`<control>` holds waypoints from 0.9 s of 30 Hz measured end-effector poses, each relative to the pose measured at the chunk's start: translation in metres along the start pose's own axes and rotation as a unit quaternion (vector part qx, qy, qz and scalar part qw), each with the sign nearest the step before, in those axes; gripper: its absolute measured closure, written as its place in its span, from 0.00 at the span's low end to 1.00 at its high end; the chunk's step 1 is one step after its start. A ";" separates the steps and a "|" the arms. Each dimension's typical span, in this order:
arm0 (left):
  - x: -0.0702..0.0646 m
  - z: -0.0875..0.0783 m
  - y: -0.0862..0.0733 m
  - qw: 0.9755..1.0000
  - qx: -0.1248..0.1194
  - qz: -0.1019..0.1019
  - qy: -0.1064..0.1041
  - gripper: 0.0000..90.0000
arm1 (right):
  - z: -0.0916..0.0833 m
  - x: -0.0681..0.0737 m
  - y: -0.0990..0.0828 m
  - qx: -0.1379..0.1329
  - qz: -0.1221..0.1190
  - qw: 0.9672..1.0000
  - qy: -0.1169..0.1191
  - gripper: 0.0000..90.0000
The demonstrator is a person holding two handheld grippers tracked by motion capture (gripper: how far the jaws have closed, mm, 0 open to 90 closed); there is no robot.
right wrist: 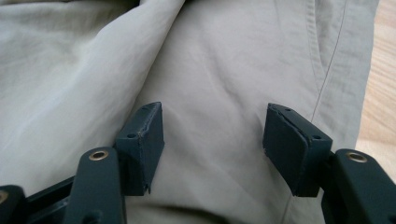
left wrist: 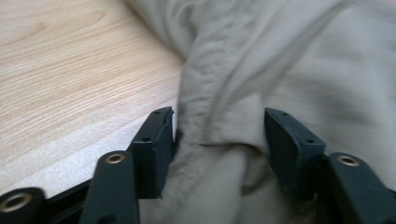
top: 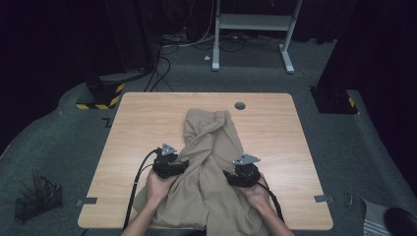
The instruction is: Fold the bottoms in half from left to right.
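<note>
Crumpled beige trousers (top: 211,162) lie on the wooden table (top: 142,118), running from the middle to the near edge. My left gripper (top: 182,165) rests at the cloth's left side. In the left gripper view its jaws stand apart around a raised fold (left wrist: 219,140) of the fabric, and the pads do not squeeze it. My right gripper (top: 227,175) sits on the trousers' right side. In the right gripper view it (right wrist: 212,135) is open over flat cloth (right wrist: 210,84) near a seam, with nothing pinched.
A round cable hole (top: 239,105) sits near the table's far edge. On the floor, a black wire basket (top: 37,199) stands at the left, a yellow-and-black striped base (top: 101,96) behind the table's left corner, and a white desk frame (top: 253,29) farther back.
</note>
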State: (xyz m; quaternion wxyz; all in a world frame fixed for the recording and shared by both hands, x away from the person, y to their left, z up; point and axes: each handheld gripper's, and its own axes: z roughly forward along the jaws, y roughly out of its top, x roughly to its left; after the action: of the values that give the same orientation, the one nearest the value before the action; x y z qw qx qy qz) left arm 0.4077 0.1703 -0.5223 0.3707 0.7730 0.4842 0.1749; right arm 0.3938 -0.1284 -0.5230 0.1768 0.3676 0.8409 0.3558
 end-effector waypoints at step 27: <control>-0.015 0.008 0.042 0.995 -0.012 0.008 -0.094 0.85 | 0.034 -0.014 0.030 -0.001 0.036 0.999 -0.036 0.42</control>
State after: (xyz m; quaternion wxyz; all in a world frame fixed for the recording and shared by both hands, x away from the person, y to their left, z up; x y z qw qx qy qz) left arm 0.4316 0.1431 -0.4951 0.4221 0.7857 0.4387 0.1099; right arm 0.4366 -0.1085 -0.5237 0.1945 0.4101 0.8196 0.3496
